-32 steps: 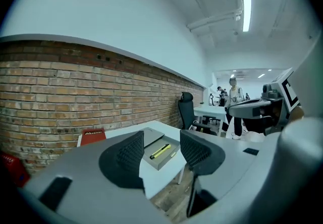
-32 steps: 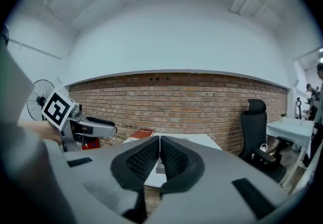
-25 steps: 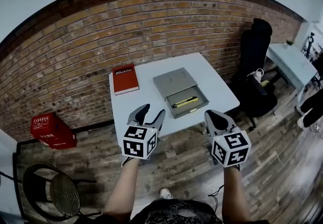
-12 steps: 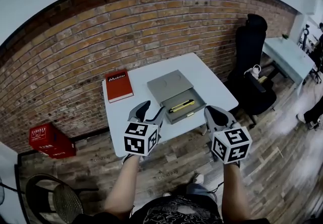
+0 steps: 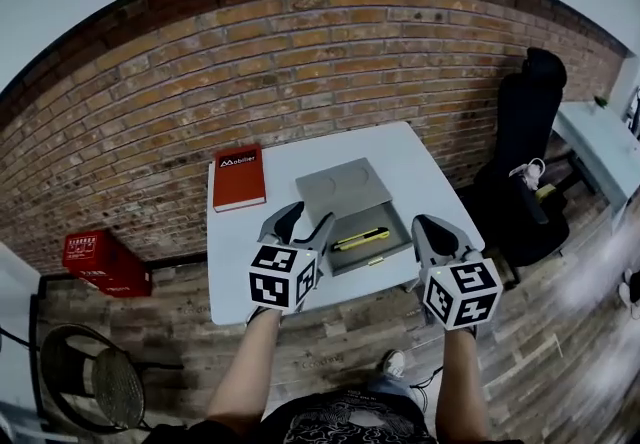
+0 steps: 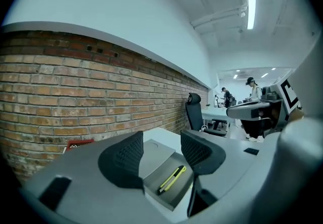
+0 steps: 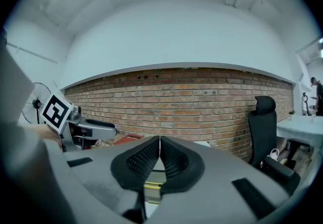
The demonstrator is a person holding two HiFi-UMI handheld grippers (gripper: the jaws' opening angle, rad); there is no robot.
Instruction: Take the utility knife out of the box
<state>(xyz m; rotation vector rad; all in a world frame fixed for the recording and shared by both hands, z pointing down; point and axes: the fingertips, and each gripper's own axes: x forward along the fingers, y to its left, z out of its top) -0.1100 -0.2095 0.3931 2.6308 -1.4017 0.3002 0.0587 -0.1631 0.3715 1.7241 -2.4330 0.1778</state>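
Observations, left to right, with the box as the reference.

1. Well to the left of the box (image 5: pixel 335 187), on the floor, is a red crate (image 5: pixel 104 261). It is not involved in the task.
2. Just left of the box, on the same white table (image 5: pixel 235 262), a red book (image 5: pixel 238 177) lies flat and apart from it.
3. The left gripper (image 5: pixel 306 220) hovers at the box's near-left edge. Its jaws are spread wide with nothing between them, and the left gripper view sights past them onto the open tray.
4. The box is grey, shallow and low-walled. The far portion is covered by a flat lid and the near portion is an open tray. The tray shows one item only, and what lies under the lid is hidden.
5. The utility knife (image 5: pixel 362 238) lies flat on the tray floor, set diagonally. It is inside the box, and neither tool is touching it.
6. The right gripper (image 5: pixel 430 229) is at the box's near-right corner, above the table edge. Its jaws are pressed together and empty.
7. Far right of the box, a black office chair (image 5: pixel 528 147) stands clear of the table.

Assessment of handling: the knife looks light, rigid and slender, with a smooth yellow-and-black body that is likely somewhat slippery. The best hold would be across its narrow width at mid-body, approached from above, because the tray walls leave little room from the side. Blade extension cannot be determined, so the tip end should be avoided.
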